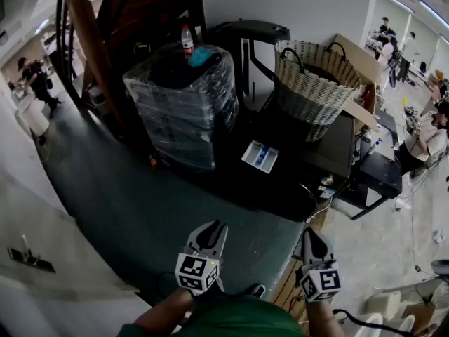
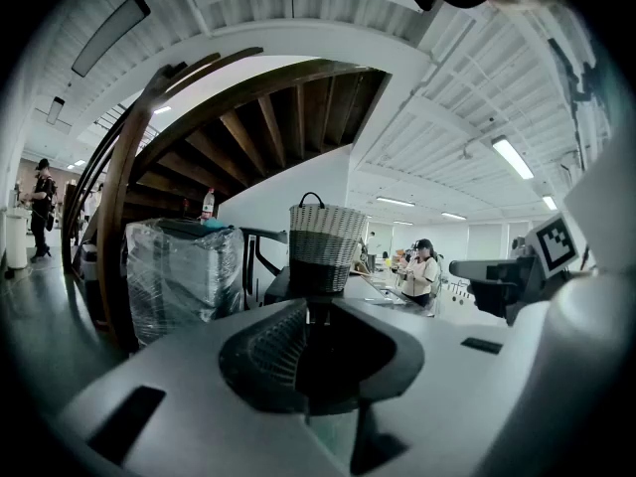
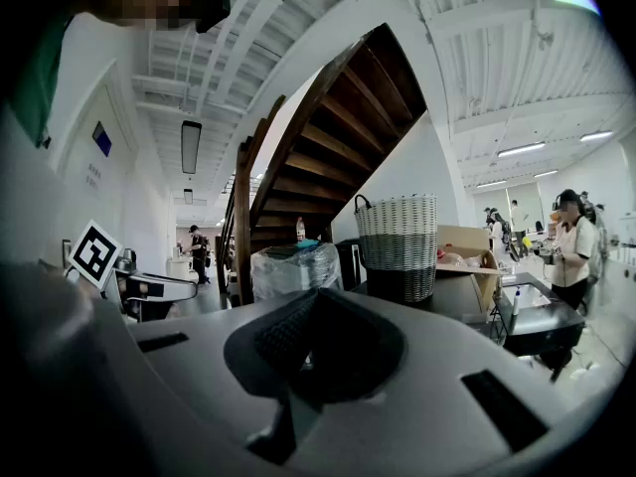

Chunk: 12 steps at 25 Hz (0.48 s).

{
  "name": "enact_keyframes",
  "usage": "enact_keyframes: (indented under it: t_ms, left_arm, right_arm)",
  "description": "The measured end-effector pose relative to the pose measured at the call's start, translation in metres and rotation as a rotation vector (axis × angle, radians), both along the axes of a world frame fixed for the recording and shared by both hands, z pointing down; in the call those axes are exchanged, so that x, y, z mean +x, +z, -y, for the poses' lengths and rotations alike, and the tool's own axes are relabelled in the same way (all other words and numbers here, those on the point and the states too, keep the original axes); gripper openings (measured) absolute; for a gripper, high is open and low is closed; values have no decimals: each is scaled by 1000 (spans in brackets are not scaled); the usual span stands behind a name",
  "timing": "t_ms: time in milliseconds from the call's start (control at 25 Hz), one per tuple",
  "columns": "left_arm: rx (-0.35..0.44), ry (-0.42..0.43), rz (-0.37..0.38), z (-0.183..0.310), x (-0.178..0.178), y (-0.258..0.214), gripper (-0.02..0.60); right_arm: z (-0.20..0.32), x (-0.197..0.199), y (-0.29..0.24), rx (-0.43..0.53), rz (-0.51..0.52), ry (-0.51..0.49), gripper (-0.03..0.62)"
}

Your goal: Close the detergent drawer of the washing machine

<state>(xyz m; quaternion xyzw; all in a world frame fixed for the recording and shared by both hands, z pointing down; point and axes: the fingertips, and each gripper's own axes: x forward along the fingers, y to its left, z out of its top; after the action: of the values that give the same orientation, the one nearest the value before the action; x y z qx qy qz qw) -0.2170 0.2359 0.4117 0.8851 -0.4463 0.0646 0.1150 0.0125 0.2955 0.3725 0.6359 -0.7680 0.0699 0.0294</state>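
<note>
Approach stage: we hold left gripper (image 1: 212, 234) and right gripper (image 1: 309, 239) low, both w/ jaws pressed together, empty. Detergent drawer (image 1: 259, 156) juts open at washing machine's (image 1: 338, 144) front top edge, well apart. Next, we judge: reach fwd, push it flush.

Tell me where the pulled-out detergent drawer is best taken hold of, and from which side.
Likely its front end, nearest the person. The detergent drawer juts from the washing machine with compartments facing up, so approach from the front and pinch or press that end. The left gripper and right gripper are shut, well short of it.
</note>
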Motion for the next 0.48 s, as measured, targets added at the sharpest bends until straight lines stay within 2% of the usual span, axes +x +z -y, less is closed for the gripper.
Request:
enact_keyframes:
  t_ms: [480]
  left_arm:
    - [9, -19, 21, -7, 2, -4, 86]
  right_arm:
    - [-7, 5, -1, 24, 31, -10, 23]
